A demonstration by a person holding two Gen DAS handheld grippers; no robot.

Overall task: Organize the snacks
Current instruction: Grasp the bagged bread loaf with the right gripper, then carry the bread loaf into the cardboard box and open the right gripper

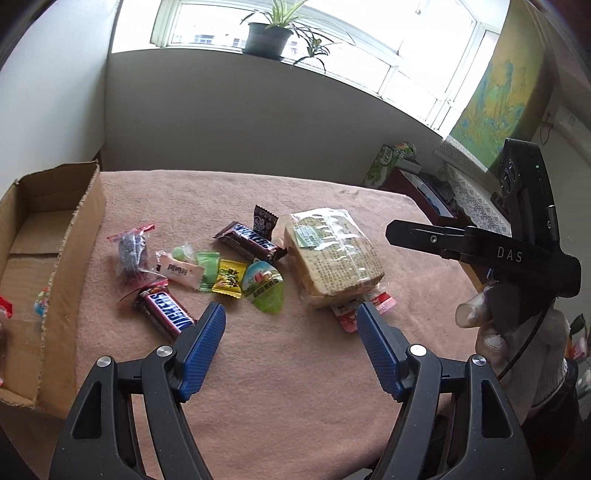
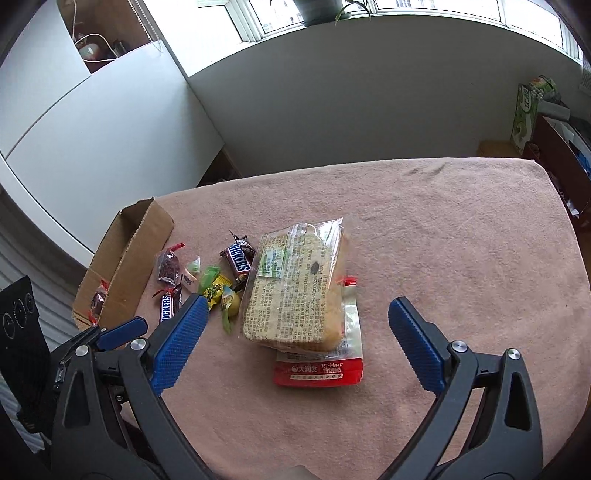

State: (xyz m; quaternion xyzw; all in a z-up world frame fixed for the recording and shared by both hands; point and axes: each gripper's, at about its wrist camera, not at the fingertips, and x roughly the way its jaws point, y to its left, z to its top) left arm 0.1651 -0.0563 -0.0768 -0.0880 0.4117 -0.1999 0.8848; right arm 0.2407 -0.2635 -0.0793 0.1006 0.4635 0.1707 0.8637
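Note:
Snacks lie on a pink cloth-covered table [image 1: 280, 369]. A big clear bag of bread [image 1: 332, 254] [image 2: 295, 291] lies over a red-and-white packet [image 2: 319, 371]. Left of it are two Snickers bars [image 1: 168, 310] [image 1: 251, 242], a yellow candy [image 1: 229, 277], a green jelly cup [image 1: 266, 288] and a dark dried-fruit packet [image 1: 131, 249]. My left gripper [image 1: 290, 317] is open and empty, above the cloth in front of the small snacks. My right gripper [image 2: 297, 306] is open and empty, its fingers either side of the bread bag's near end.
An open cardboard box [image 1: 55, 236] [image 2: 125, 254] stands at the table's left edge with a few wrapped snacks inside. A potted plant [image 1: 267, 35] sits on the windowsill. A cluttered cabinet [image 1: 417, 177] stands past the table's right edge.

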